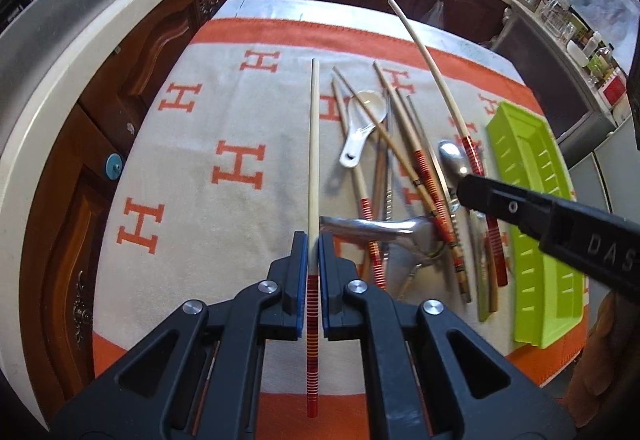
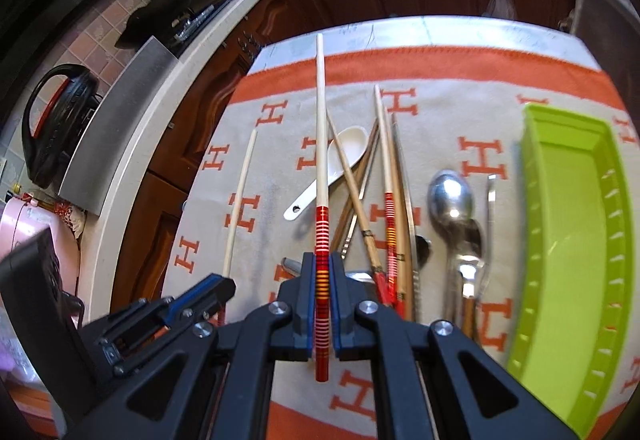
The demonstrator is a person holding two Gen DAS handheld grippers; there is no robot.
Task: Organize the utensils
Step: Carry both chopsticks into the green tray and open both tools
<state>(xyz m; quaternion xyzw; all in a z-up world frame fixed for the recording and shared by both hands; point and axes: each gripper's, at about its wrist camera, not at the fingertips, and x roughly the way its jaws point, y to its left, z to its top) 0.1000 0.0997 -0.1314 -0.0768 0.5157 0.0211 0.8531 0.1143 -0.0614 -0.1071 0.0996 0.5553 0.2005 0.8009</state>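
Your left gripper [image 1: 314,252] is clamped on a chopstick [image 1: 313,176] — the pale shaft runs straight ahead out of the jaws, and the red striped end sticks back between the arms. Your right gripper [image 2: 322,272] is likewise closed on a second chopstick [image 2: 321,144], gripped on its red banded section, with the light shaft pointing forward beyond the fingertips. Both sticks hang clear above the orange and cream cloth [image 1: 192,168]. Just right of your left jaws, and ahead of them, lies the pile: more chopsticks [image 1: 404,160], a white spoon [image 1: 362,128] and a metal spoon [image 1: 452,160] — the same heap sits ahead and to the right of your right jaws. The green tray [image 2: 572,240] lies on the cloth well to the right of both grippers, beyond the pile, and looks bare inside.
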